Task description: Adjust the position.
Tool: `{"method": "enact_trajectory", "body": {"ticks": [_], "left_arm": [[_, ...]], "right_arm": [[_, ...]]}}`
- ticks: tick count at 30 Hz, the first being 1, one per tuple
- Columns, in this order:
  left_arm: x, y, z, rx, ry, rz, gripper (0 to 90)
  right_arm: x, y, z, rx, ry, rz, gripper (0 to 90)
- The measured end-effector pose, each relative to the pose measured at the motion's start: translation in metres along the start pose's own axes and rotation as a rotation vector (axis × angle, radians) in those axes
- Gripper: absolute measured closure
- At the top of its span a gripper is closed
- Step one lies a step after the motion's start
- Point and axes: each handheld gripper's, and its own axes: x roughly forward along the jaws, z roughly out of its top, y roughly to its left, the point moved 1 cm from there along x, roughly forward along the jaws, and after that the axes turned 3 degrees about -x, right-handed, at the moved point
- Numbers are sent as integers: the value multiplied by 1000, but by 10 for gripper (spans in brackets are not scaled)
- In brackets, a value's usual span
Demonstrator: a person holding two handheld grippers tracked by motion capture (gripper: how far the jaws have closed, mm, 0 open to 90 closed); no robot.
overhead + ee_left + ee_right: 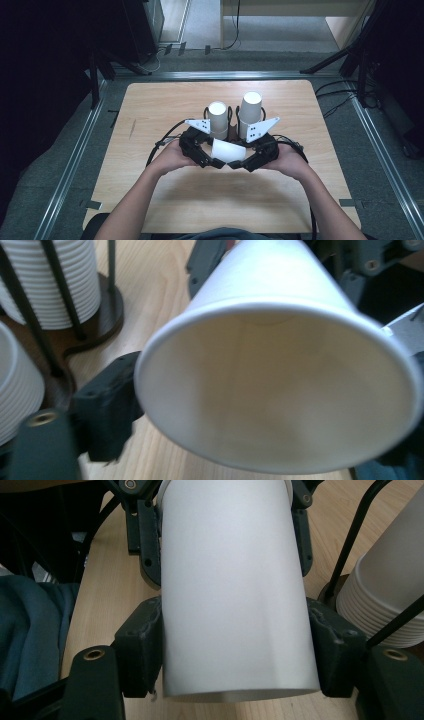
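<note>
Both tools gripping one white paper cup (228,151), empty inside: left tool (216,161), right tool (239,163). Sitting behind on tabletop (150,107): two racks holding cup stacks (218,120). No readable print.

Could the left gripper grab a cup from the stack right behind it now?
Probably not: the left gripper is shut on the loose paper cup, which the right gripper also clamps. The left stack stands close behind, otherwise unblocked.

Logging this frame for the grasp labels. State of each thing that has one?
single paper cup: lying sideways, off the table, held between both grippers, open mouth toward the left one
left hand-held gripper: shut on the cup's rim end
right hand-held gripper: shut on the cup's body
left cup stack: upside down, upright in wire holder
right cup stack: upside down, upright in wire holder, taller
</note>
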Motion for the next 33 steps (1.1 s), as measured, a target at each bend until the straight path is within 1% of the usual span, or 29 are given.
{"method": "enact_trajectory", "body": {"ticks": [1,2,3,4,8,11,13,15,16,17,18,19,22,24,26,28,29,30,31,33], "left_arm": [[0,0,0,0,0,0,160],[-1,-1,0,11,-7,-21,190],[-1,-1,0,11,-7,-21,204],[-1,-1,0,13,-5,-25,210],[-1,-2,0,28,11,-22,225],[-2,-3,0,49,20,-10,235],[-2,-3,0,50,24,-11,239],[-2,-2,0,42,28,-15,241],[-3,-2,0,38,38,-8,240],[-3,-2,0,38,38,-8,241],[-3,-2,0,34,40,2,241],[-5,-1,0,31,50,12,241],[-8,-1,1,19,62,23,240],[-13,-2,4,20,71,33,240],[-17,-2,6,22,69,42,240],[-25,-3,10,28,86,66,239],[-25,-3,10,28,86,66,239],[-28,-3,12,30,97,78,239],[-32,-2,15,32,104,76,239],[-33,-2,17,36,118,82,239]], "right_arm": [[0,0,0,0,0,4,332],[0,0,0,0,-1,4,332],[0,0,0,0,-1,4,332],[1,0,-1,3,1,15,333],[1,0,-1,1,6,20,335],[3,0,-1,5,11,22,337],[3,0,-1,11,15,27,337],[4,0,-1,17,15,31,334],[3,-1,-1,34,14,33,308],[4,-1,-1,44,13,42,290],[4,-1,-1,44,13,42,290],[3,-1,-1,52,13,26,279],[2,-2,-1,53,11,22,270],[2,-3,-1,56,11,13,267],[2,-3,-2,62,16,10,266],[1,-4,-3,59,22,2,260],[1,-4,-3,62,21,1,259],[1,-4,-3,62,21,1,259],[1,-5,-3,60,22,-12,247],[0,-6,-4,67,22,-17,242]]}}
